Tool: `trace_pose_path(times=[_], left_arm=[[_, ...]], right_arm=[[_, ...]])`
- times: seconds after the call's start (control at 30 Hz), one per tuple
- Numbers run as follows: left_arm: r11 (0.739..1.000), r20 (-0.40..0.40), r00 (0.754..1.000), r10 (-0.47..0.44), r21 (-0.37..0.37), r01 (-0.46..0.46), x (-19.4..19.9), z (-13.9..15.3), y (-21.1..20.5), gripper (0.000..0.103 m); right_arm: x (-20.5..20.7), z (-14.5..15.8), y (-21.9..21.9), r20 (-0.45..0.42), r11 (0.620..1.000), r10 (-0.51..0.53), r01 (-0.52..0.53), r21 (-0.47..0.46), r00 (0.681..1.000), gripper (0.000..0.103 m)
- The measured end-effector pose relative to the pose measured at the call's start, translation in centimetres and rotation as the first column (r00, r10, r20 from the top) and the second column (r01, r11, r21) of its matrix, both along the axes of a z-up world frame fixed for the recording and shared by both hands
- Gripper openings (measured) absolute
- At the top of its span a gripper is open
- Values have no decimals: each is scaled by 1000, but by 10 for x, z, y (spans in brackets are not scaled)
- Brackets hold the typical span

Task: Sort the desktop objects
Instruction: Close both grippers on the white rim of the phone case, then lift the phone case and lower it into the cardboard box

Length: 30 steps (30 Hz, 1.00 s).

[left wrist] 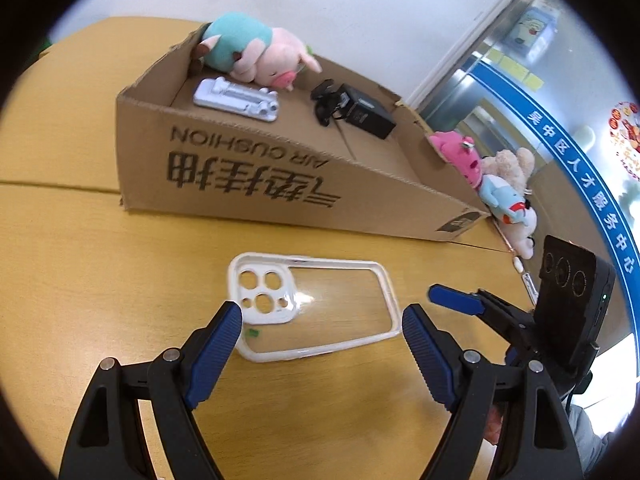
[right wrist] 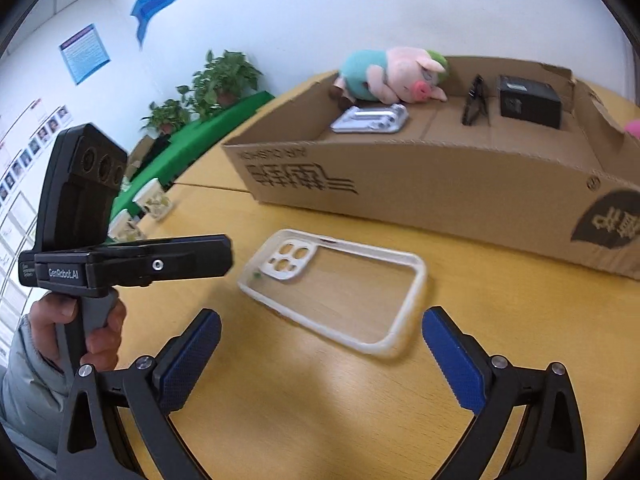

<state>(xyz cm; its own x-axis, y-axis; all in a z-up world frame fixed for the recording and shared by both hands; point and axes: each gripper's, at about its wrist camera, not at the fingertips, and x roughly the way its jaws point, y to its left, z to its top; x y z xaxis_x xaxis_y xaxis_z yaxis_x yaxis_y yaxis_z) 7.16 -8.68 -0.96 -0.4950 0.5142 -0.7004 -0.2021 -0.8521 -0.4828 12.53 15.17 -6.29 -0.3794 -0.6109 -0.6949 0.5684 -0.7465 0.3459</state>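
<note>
Left wrist: cardboard box point(left wrist: 280, 184) behind phone case point(left wrist: 320, 304)

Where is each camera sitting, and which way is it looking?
Left wrist: sits on the left tool, looking down along its open blue fingers at the clear phone case and cardboard box; the right tool shows at the right.
Right wrist: sits on the right tool, open, aimed at the same case; the left hand gripping the left tool shows.
Shared: the case, the box, the pig plush and the wooden table.
</note>
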Motion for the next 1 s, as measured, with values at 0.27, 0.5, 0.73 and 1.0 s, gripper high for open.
trace_pose_path(times=[0.27, 0.5, 0.73, 1.0], left_arm=[[995, 86, 995, 47, -91, -39, -10, -26, -4, 40], [991, 92, 994, 56, -128, -44, -12, -31, -4, 8], [989, 74, 995, 66, -135, -55, -3, -23, 0, 7], [991, -178, 983, 44, -118, -66, 7, 81, 19, 7]], right_arm=[[-28, -19, 10, 30, 983, -116, 110, 145, 993, 58], [-25, -26, -3, -8, 963, -113, 112, 244, 994, 26], [-22, -25, 3, -19, 958, -140, 140, 248, 990, 13], [-5, 43, 26, -155, 966, -201, 222, 135, 967, 12]])
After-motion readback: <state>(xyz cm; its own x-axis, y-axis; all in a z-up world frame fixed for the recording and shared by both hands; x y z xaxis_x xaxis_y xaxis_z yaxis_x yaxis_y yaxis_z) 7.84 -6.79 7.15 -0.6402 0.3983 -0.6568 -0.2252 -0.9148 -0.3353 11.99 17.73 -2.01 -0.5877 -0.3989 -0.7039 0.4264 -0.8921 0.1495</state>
